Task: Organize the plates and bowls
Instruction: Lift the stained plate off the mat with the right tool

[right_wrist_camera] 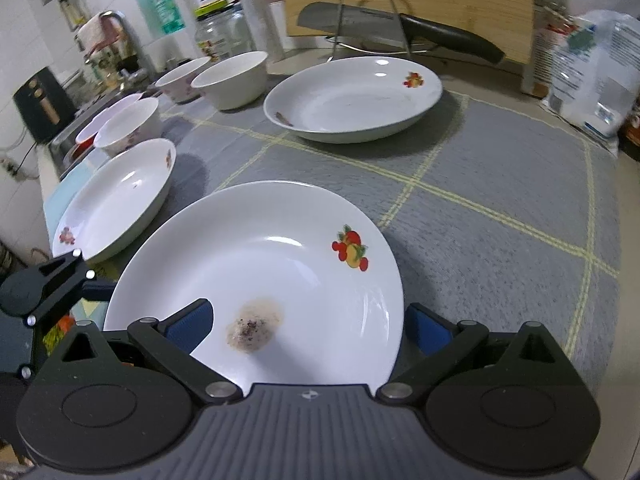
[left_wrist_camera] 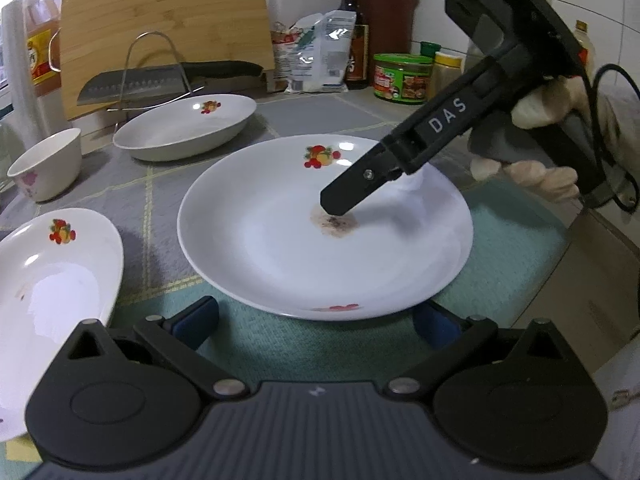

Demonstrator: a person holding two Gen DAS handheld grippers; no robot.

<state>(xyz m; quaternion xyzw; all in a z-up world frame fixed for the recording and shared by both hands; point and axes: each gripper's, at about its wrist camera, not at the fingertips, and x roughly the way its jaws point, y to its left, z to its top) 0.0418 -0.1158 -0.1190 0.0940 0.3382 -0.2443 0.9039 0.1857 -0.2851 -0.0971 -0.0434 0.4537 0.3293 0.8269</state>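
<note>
A white plate (left_wrist_camera: 280,248) with a fruit print and a brown stain at its centre lies on the cloth-covered counter. My left gripper (left_wrist_camera: 316,320) is open, and the plate's near rim sits between its blue pads. My right gripper (right_wrist_camera: 308,324) is open too and straddles the same plate (right_wrist_camera: 280,264): one finger is over the inside by the stain, the other just outside the rim. In the left wrist view the right gripper (left_wrist_camera: 340,204) reaches in from the upper right, held by a gloved hand (left_wrist_camera: 540,176). Two more plates (right_wrist_camera: 352,100) (right_wrist_camera: 116,200) and several bowls (right_wrist_camera: 232,80) stand around.
A knife (left_wrist_camera: 168,84) rests on a wire rack in front of a wooden cutting board (left_wrist_camera: 160,20). Bottles, a green-lidded jar (left_wrist_camera: 402,78) and a plastic bag (right_wrist_camera: 592,72) line the back wall. A sink (right_wrist_camera: 84,128) lies far left. The counter edge (left_wrist_camera: 580,264) runs on the right.
</note>
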